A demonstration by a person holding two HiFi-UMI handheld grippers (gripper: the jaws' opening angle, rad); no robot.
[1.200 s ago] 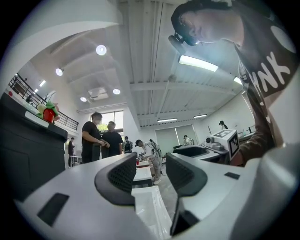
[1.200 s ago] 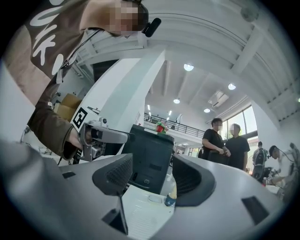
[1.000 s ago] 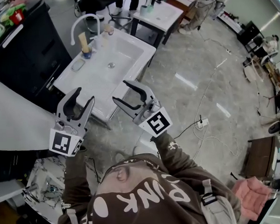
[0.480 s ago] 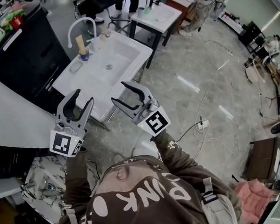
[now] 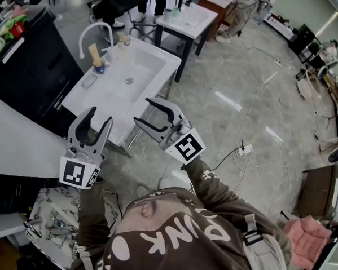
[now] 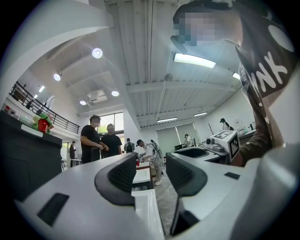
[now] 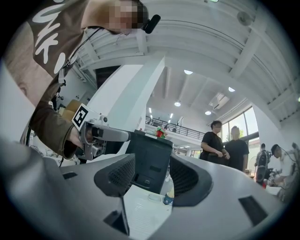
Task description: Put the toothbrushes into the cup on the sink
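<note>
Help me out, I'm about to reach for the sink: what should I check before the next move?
1. Left gripper empty, jaws apart: ok.
2. Right gripper empty, jaws apart: ok.
3. Cup upright on the sink, at its back corner by the faucet: ok.
4. Loose toothbrushes spotted: cannot tell, too small.
5. Grippers close to the cup: not ok, both at the sink's front edge.
</note>
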